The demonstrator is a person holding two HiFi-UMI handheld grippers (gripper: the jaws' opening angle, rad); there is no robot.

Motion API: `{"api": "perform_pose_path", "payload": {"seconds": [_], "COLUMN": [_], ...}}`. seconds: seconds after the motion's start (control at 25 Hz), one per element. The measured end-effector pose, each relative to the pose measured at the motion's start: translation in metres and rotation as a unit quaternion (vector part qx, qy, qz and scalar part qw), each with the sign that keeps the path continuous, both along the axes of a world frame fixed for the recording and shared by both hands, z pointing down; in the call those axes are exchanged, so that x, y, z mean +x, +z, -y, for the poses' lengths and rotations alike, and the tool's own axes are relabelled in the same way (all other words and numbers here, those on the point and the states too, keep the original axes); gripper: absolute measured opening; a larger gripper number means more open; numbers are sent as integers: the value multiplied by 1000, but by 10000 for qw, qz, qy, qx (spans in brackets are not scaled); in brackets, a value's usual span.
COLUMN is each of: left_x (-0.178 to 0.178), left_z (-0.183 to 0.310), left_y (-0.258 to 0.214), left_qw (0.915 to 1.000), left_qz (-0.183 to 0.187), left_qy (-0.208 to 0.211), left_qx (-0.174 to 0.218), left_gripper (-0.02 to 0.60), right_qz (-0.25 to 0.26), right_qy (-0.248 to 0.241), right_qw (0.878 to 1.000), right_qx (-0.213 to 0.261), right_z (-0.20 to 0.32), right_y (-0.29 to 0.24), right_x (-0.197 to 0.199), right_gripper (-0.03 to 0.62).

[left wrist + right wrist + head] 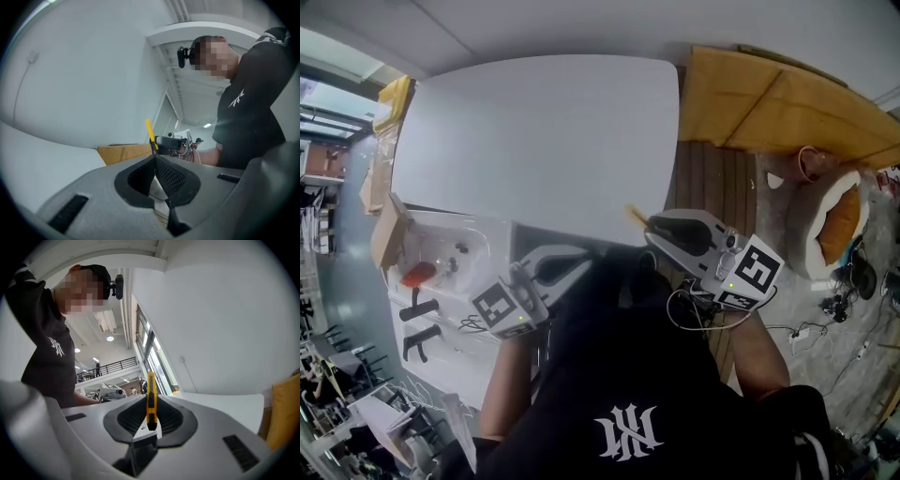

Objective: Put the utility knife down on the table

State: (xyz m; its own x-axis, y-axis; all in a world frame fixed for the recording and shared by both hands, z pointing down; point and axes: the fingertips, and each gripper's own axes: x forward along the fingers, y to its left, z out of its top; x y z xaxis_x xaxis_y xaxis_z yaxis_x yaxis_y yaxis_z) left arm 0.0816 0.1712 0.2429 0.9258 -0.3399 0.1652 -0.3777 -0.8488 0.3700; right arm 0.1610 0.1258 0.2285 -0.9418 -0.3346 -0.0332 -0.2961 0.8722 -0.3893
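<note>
Closest to the head camera is the person's black shirt [628, 394], with both grippers held out just in front of it, above the near edge of the table [534, 141]. The right gripper [151, 401] has its jaws clamped on the yellow utility knife [150, 385]. The knife sits edge-on between the pads and its far end pokes out well past the tips. In the head view that yellow end sticks out over the table's near right corner, so the knife is up in the air and not lying on the tabletop. The left gripper [155, 158] is just beside the right one. Its jaws are pressed together with nothing between them, and its own view shows the knife-holding gripper straight ahead. To the left of the table's near edge there's a white tray [478, 239] with a red thing [419, 275] in it. Past the table's right side there's wooden flooring [712, 178], a big flattened cardboard sheet [769, 103] and a round pet bed [836, 220].
</note>
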Motion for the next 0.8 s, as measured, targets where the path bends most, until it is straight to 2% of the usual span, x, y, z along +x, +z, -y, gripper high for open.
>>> {"api": "perform_pose_path", "payload": {"seconds": [0.24, 0.48, 0.8], "left_x": [-11, -41, -79], "left_z": [17, 72, 123], "left_y": [1, 15, 30], "left_qw": [9998, 9995, 9971], "left_qz": [-163, 119, -379], "left_qy": [-96, 237, 646], "left_qx": [-71, 180, 142], "left_gripper": [5, 5, 5], "right_qz": [-120, -536, -811], "right_qy": [-46, 5, 431], "right_qw": [9999, 9985, 9948], "right_qx": [-11, -106, -451], "right_z": [18, 69, 138], "right_y": [-1, 1, 1], "right_x": [-13, -57, -97], "right_gripper": [55, 55, 55]}}
